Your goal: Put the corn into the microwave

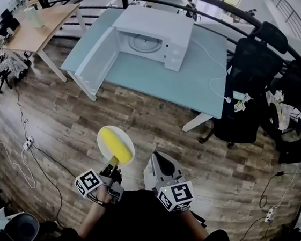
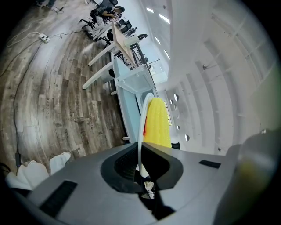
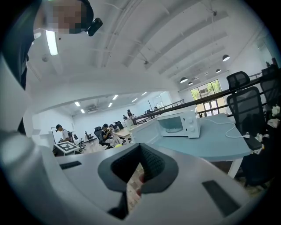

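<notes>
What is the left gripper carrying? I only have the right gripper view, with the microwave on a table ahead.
Observer: The left gripper holds a white plate by its rim, with the yellow corn lying on it.
Operator: Are its jaws actually clamped on the plate?
Observer: Yes. The left gripper view shows them closed on the plate's edge.
Operator: Is the microwave ready for it?
Observer: From the head view, the microwave has its door swung wide open, and the turntable shows inside.
</notes>
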`<state>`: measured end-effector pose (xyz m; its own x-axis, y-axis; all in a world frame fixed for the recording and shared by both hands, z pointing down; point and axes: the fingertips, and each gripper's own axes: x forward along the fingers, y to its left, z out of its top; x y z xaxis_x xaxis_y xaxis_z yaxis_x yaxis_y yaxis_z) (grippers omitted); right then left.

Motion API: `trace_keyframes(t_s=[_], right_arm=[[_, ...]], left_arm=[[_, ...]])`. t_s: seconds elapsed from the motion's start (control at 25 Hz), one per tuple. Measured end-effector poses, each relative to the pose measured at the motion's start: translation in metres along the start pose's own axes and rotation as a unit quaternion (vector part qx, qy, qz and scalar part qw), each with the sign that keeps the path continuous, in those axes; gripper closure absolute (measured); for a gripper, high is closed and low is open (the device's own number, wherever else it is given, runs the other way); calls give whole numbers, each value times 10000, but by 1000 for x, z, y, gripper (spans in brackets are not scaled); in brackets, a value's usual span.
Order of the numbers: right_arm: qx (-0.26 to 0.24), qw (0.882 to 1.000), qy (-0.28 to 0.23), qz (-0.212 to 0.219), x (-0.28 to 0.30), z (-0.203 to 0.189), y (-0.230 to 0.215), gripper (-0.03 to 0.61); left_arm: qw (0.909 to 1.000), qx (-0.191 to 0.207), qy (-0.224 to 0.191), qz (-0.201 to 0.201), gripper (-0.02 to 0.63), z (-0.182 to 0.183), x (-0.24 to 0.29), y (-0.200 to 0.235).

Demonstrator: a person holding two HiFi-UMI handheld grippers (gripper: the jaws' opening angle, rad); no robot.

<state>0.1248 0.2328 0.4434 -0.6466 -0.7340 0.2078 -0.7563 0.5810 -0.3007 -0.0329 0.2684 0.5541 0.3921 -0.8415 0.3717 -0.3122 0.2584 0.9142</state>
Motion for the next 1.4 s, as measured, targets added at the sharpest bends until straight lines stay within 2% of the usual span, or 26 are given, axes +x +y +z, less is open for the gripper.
trace_keyframes(t_s=[0.56,0.92,1.4], right_arm=[[-86,9999,-11,148,39,28,-63,569],[-119,9991,17,396,56,36,-79,569],[-75,9990,90,434,67,36,-97,569]], left_arm=[[9997,-87,-207,30,600,14,71,-23],[9989,-113,-452,53,598,20,87,-34],[9986,-137,-506,79,598,21,104,-39]])
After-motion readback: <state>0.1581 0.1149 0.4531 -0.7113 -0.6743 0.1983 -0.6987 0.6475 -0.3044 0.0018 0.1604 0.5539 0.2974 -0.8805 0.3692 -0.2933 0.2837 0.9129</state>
